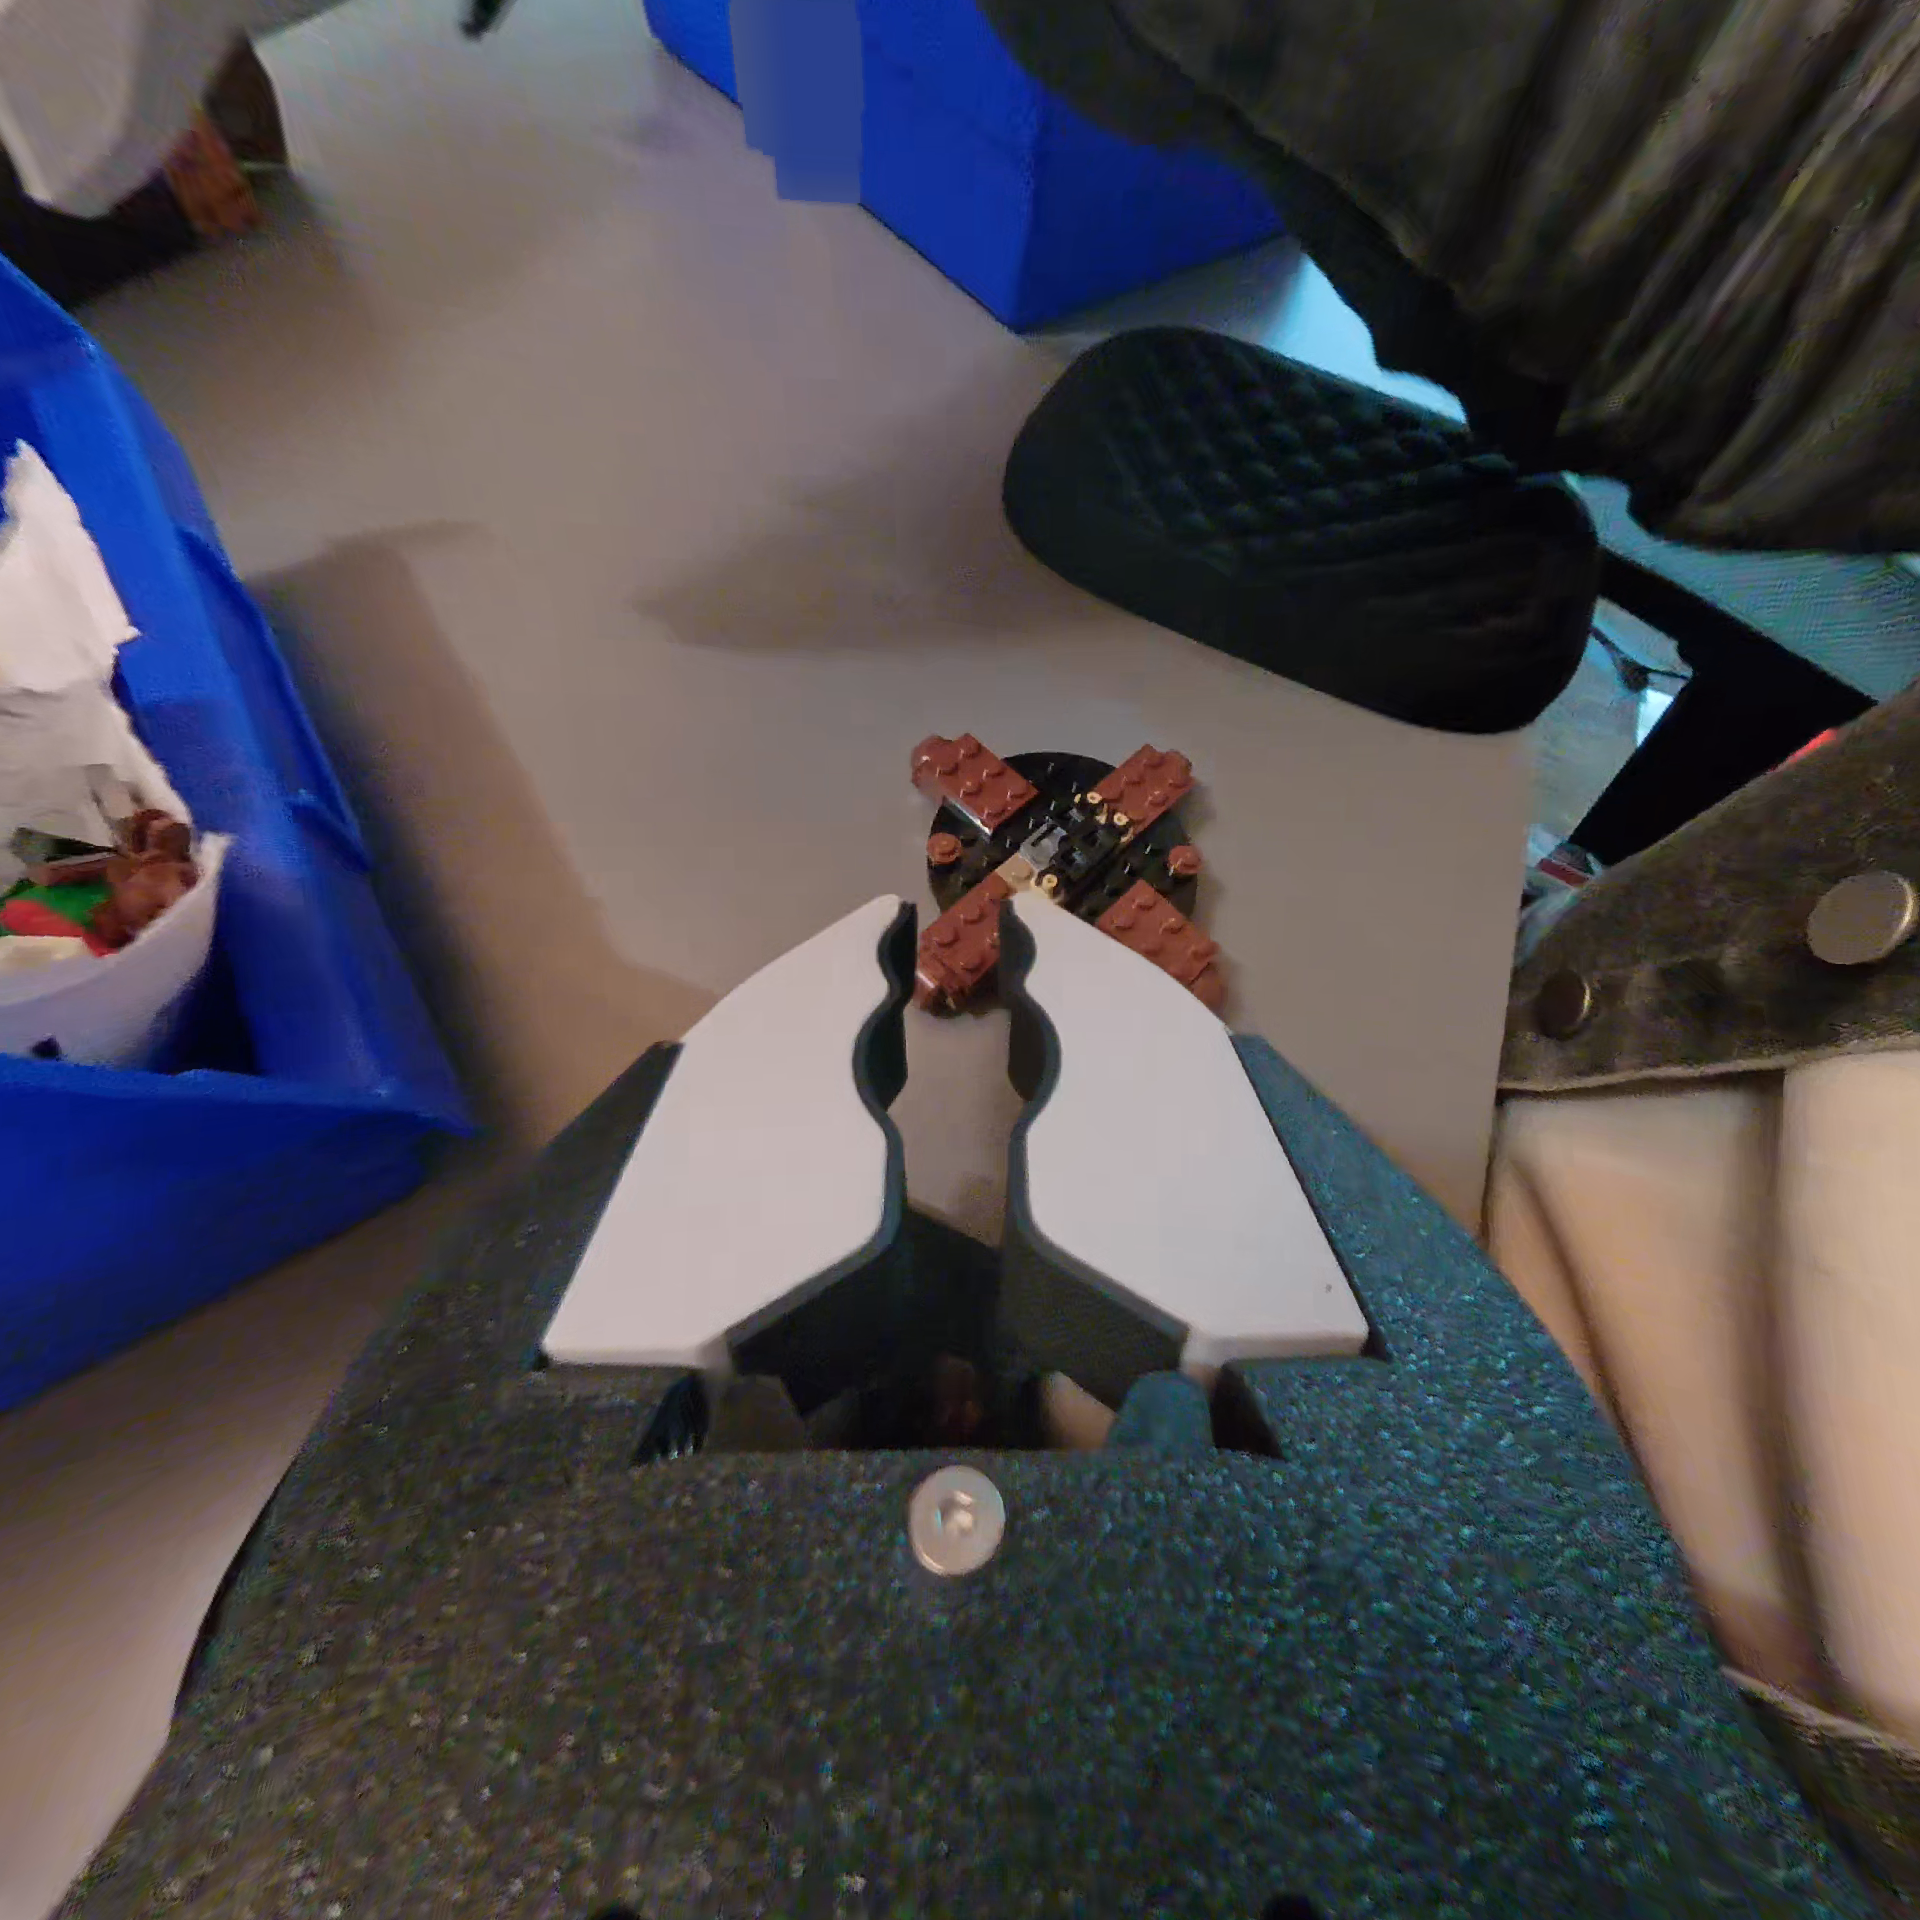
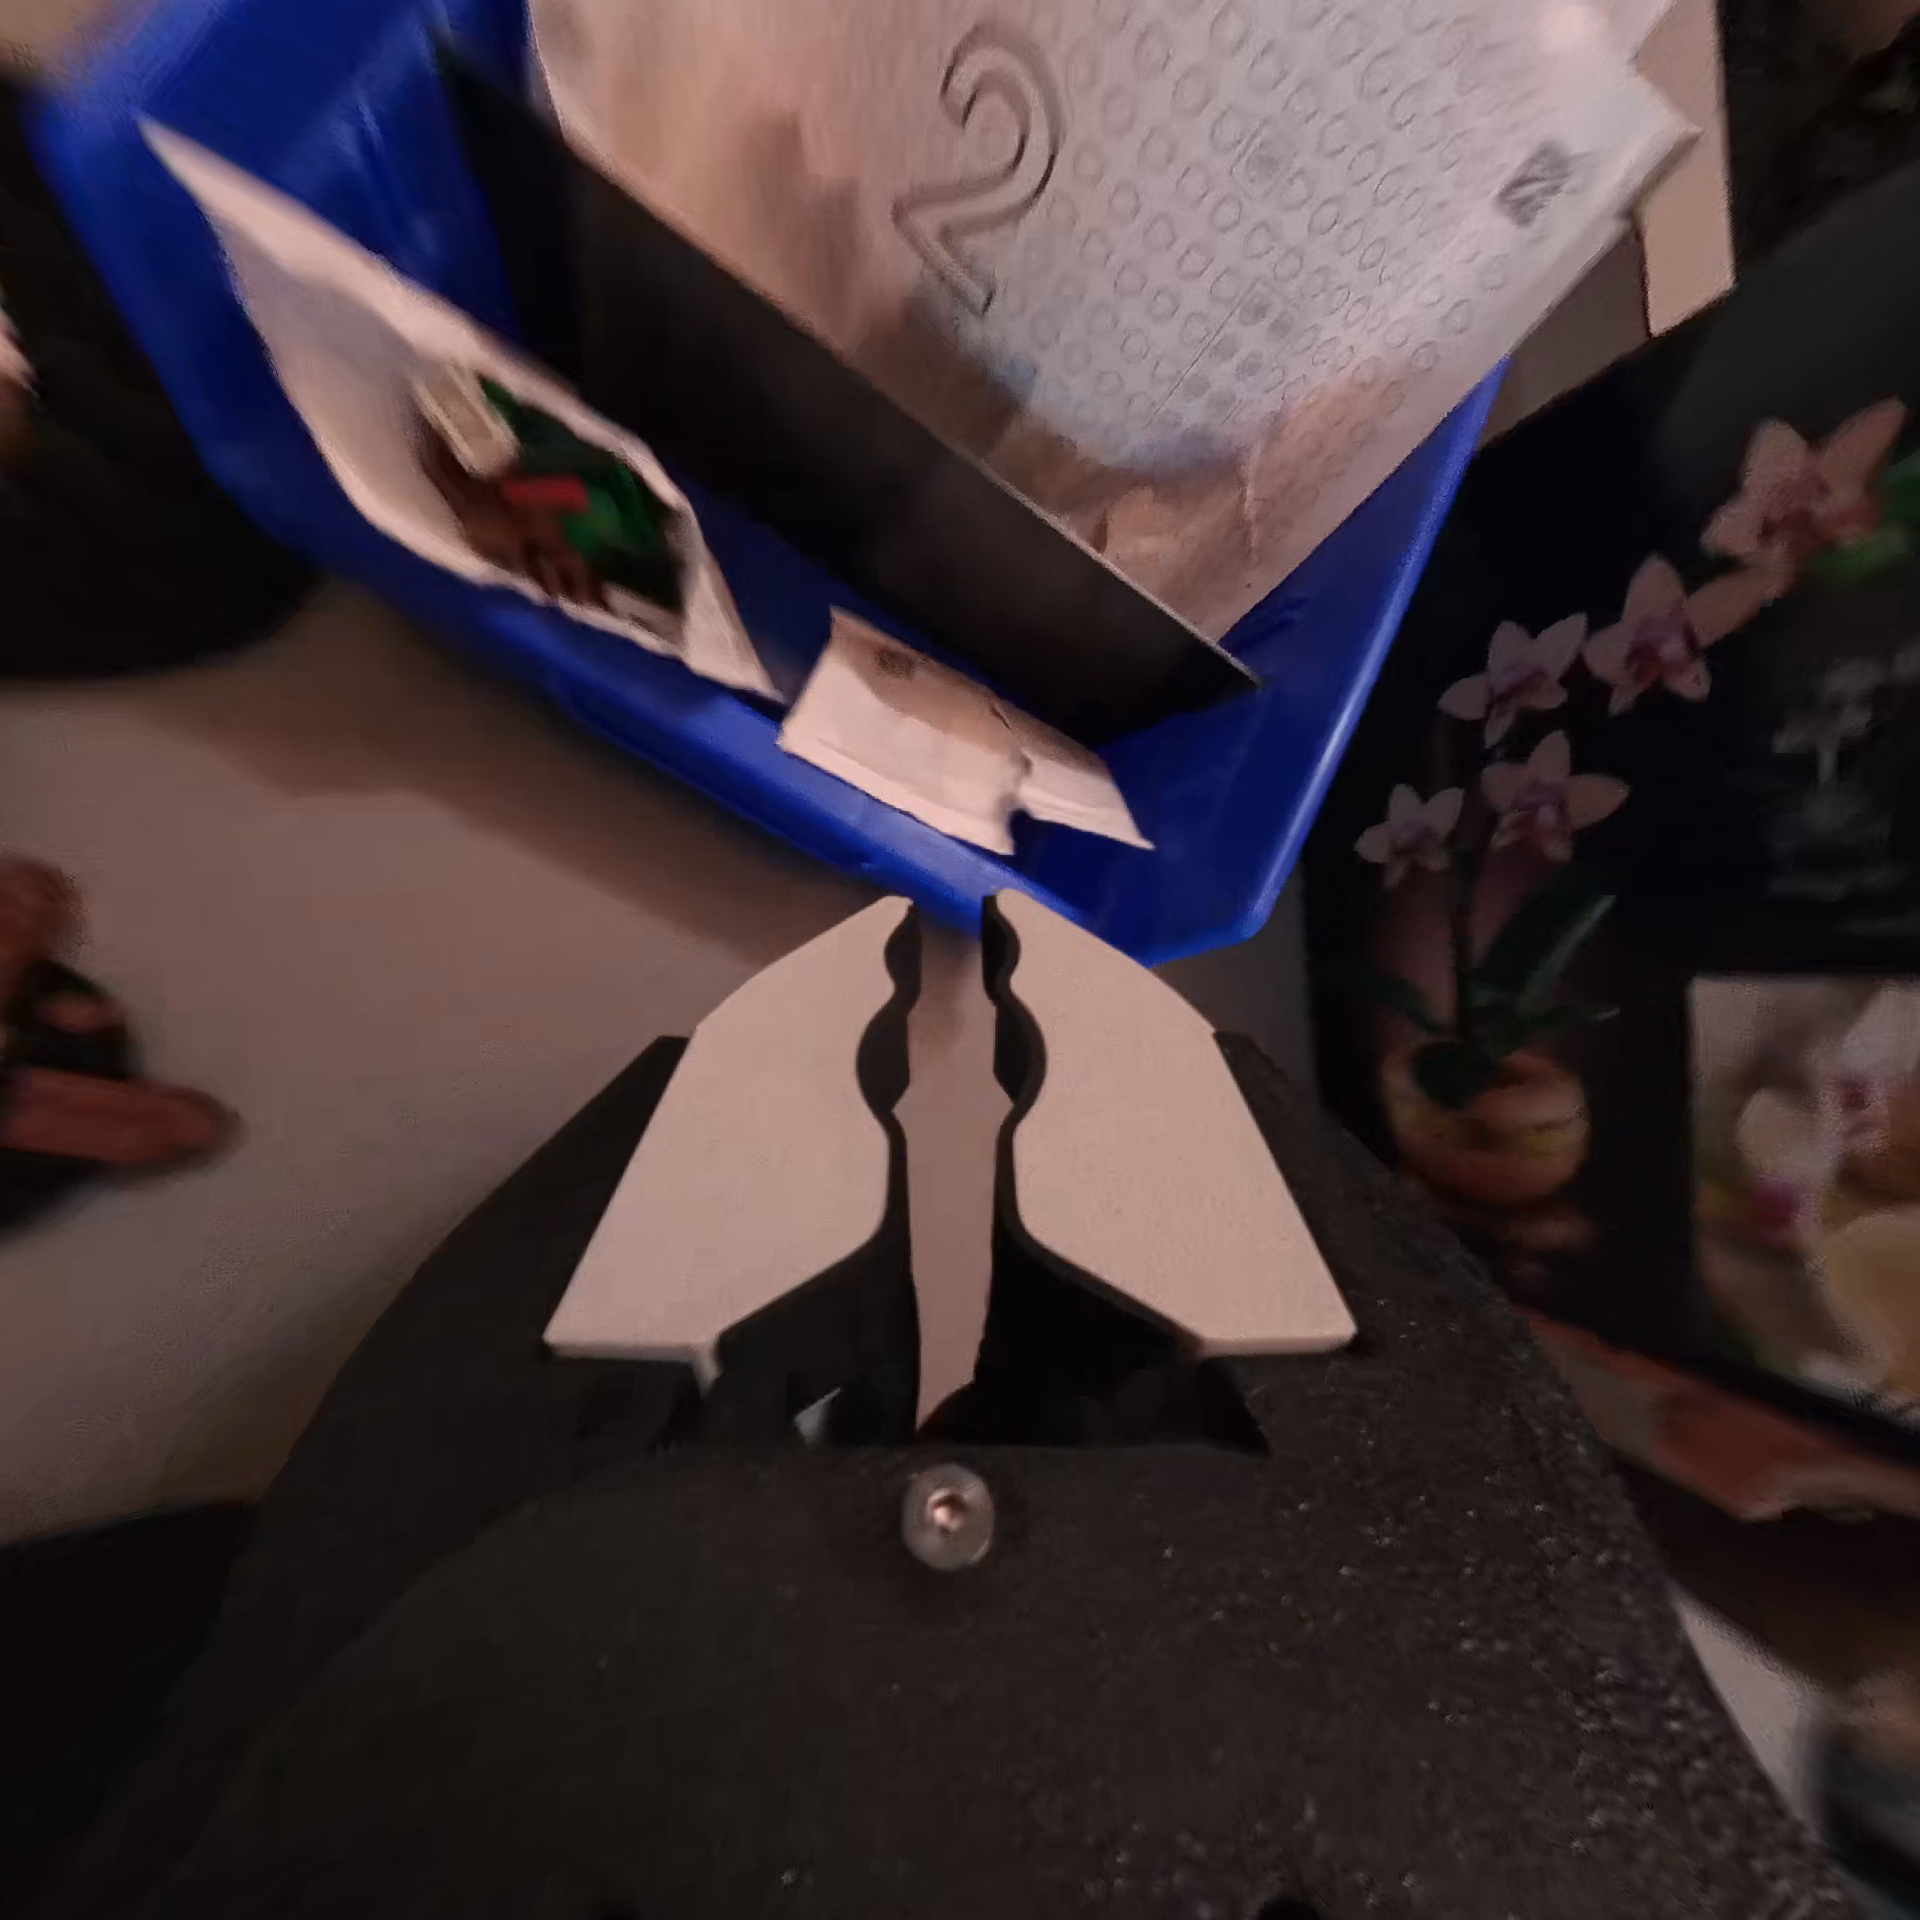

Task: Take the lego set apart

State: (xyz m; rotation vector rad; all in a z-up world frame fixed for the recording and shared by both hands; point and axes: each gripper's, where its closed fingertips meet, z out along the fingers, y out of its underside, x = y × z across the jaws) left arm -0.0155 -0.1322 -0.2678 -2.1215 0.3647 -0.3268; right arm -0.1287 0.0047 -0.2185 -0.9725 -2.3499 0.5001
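Two tongs in view. Left tongs (image 1: 956,914) narrowly parted around one brown plate (image 1: 961,954) of the lego set (image 1: 1070,842); contact unclear. Set sits on the counter (image 1: 582,499) near its right edge. Right tongs (image 2: 948,909) narrowly parted, empty, at the blue bin (image 2: 1299,748) corner. Motion blur there.

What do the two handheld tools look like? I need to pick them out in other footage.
Both match: the left tool and right tool each have two pale grey fingers with wavy, notched black inner edges, set in a speckled black textured body with one silver screw at its centre. No cables or markings show.
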